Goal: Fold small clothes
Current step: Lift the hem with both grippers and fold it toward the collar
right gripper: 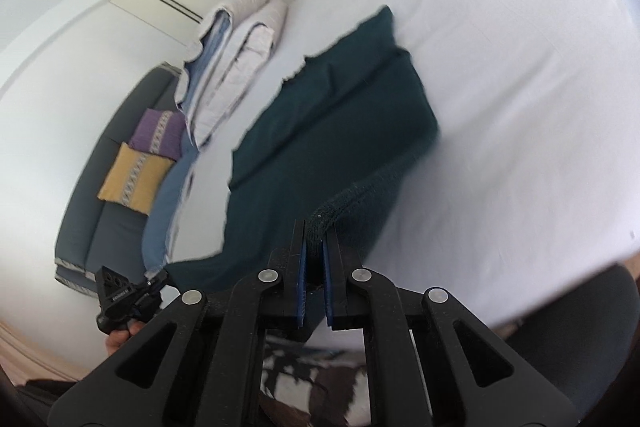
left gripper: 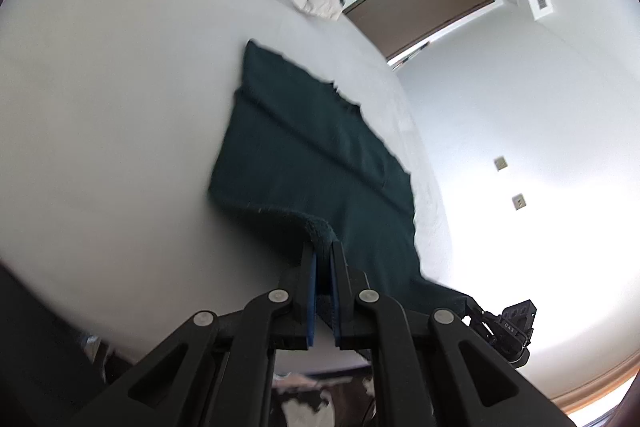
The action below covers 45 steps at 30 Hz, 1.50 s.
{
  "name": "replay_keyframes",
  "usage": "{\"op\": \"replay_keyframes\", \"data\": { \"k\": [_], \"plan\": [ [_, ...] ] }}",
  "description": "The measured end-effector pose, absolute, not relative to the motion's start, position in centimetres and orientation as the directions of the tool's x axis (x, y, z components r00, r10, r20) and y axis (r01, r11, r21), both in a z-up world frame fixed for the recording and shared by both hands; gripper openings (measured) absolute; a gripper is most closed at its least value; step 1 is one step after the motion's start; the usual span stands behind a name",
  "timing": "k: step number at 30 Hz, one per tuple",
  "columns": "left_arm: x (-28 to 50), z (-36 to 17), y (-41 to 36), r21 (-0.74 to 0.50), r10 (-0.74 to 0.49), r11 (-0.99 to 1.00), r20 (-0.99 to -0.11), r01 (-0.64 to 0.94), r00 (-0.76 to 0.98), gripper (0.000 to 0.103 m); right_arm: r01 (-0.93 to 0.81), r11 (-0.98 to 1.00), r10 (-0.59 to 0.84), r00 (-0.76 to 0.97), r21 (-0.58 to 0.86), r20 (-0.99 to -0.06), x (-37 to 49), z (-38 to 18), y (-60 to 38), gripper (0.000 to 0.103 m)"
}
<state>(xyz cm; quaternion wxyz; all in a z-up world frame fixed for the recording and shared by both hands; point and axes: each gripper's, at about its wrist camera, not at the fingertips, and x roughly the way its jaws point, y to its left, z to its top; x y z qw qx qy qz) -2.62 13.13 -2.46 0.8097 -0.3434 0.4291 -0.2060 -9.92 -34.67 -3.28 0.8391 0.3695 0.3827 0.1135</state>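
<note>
My left gripper [left gripper: 323, 251] is clamped on a hem corner of the dark green cloth [left gripper: 312, 155]. My right gripper [right gripper: 315, 231] pinches the other near corner. Cloth lifted at my fingers, the rest lying on the white bed [right gripper: 520, 107]. Beyond it, a stack of folded blankets [right gripper: 236, 67]; farther, sofa cushions [right gripper: 136, 175].
</note>
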Motion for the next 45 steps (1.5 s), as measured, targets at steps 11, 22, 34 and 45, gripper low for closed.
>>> {"op": "replay_keyframes", "data": {
  "k": [11, 22, 34, 45],
  "plan": [
    [6.6, 0.8, 13.8, -0.762, -0.612, 0.645, -0.478, 0.048, 0.631, 0.006, 0.053, 0.718, 0.426, 0.755, 0.694, -0.498, 1.8, 2.1, -36.3, 0.006],
    [17.6, 0.8, 14.3, -0.756, -0.565, 0.654, -0.489, -0.001, 0.664, 0.006, 0.134, 0.707, 0.355, 0.782, 0.695, -0.512, 17.2, 0.7, -38.0, 0.006],
    [29.9, -4.7, 12.7, -0.696, -0.495, 0.711, -0.598, -0.101, 0.63, 0.005, 0.261, 0.745, 0.258, 0.736, 0.614, -0.626, 30.6, -5.0, -39.6, 0.006],
    [34.4, -8.5, 11.8, -0.602, -0.417, 0.786, -0.684, -0.14, 0.598, 0.048, 0.368, 0.753, 0.164, 0.698, 0.546, -0.697, 36.4, -11.7, -40.5, 0.042]
  ]
}}
